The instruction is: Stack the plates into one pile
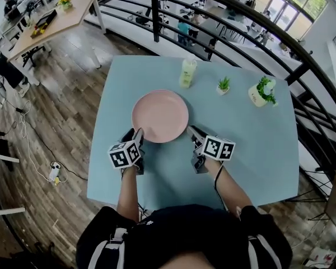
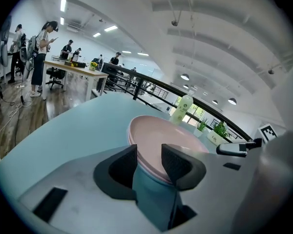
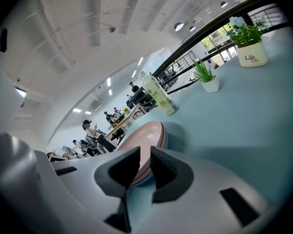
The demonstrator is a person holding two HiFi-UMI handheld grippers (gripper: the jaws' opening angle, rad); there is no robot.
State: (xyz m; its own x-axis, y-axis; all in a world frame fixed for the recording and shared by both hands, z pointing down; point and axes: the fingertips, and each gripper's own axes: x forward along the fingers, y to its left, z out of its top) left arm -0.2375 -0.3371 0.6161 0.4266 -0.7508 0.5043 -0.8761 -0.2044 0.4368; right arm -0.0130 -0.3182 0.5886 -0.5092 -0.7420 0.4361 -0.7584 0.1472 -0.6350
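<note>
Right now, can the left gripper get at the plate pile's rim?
Likely yes: the left gripper has its jaws apart, lined up on the plate pile, with nothing in between.

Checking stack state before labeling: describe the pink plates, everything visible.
The plates are pink, round, glossy and ceramic-looking. Layered rims in the left gripper view show a pile, count unclear. It lies flat mid table and is empty. The left gripper and right gripper, jaws apart, sit at its near edge; contact unclear.

Head view: from your head, facing steeply down on the table (image 1: 252, 156). Left and right gripper views: low, close, facing the plates (image 2: 158, 138) from opposite sides. All three share plates and bottle (image 3: 158, 97).
</note>
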